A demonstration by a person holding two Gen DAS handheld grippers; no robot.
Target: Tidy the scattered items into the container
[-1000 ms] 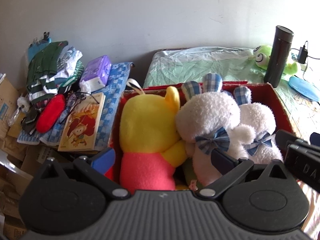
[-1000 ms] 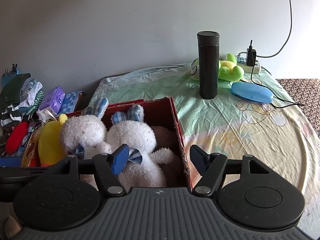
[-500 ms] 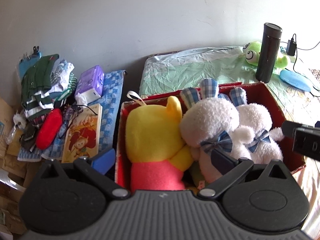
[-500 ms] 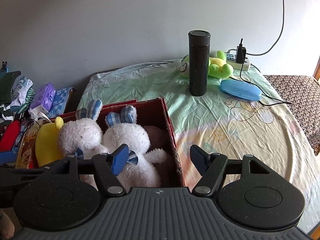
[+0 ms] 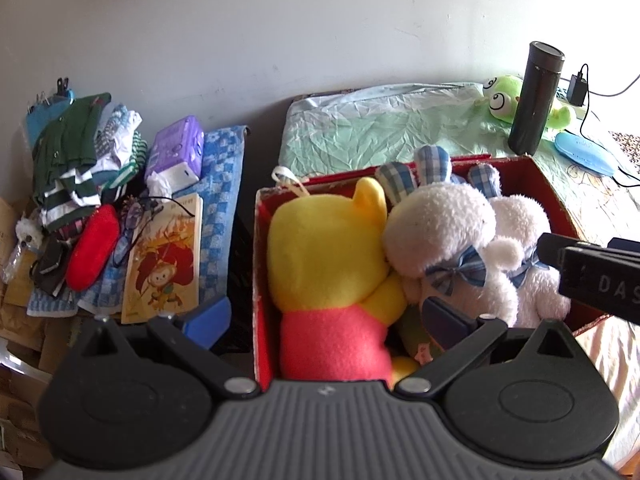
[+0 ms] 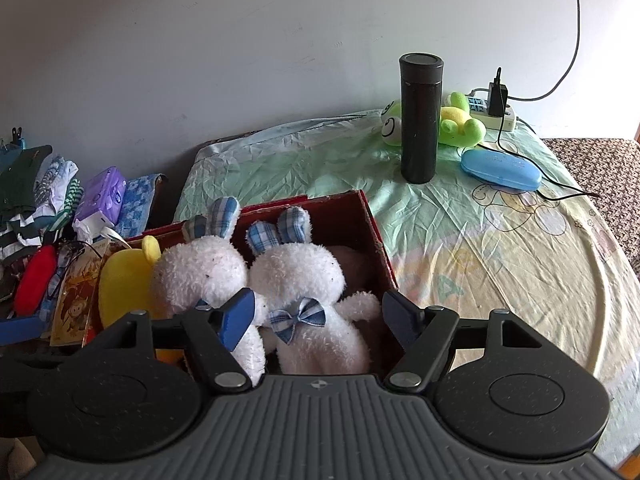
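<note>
A red box (image 5: 538,176) (image 6: 374,224) sits on the bed and holds a yellow bear plush (image 5: 328,240) (image 6: 120,276) and two white rabbit plushes (image 5: 440,224) (image 6: 296,276). My left gripper (image 5: 326,322) is open and empty above the box's near left side. My right gripper (image 6: 320,318) is open and empty above the right rabbit; it also shows at the right edge of the left wrist view (image 5: 592,276). A green frog plush (image 6: 456,122) (image 5: 504,98) lies at the far end of the bed behind a black flask (image 6: 420,116) (image 5: 534,98).
A blue glasses case (image 6: 500,164), a power strip with charger (image 6: 494,110) and cables lie at the bed's far right. Left of the bed are folded clothes (image 5: 76,160), a purple tissue pack (image 5: 176,150), a red pouch (image 5: 92,246), a picture book (image 5: 164,260) and a checked cloth (image 5: 220,200).
Both grippers have drawn back and risen from the box, so more of the bed shows. The toys in the box have not moved. Both stay open.
</note>
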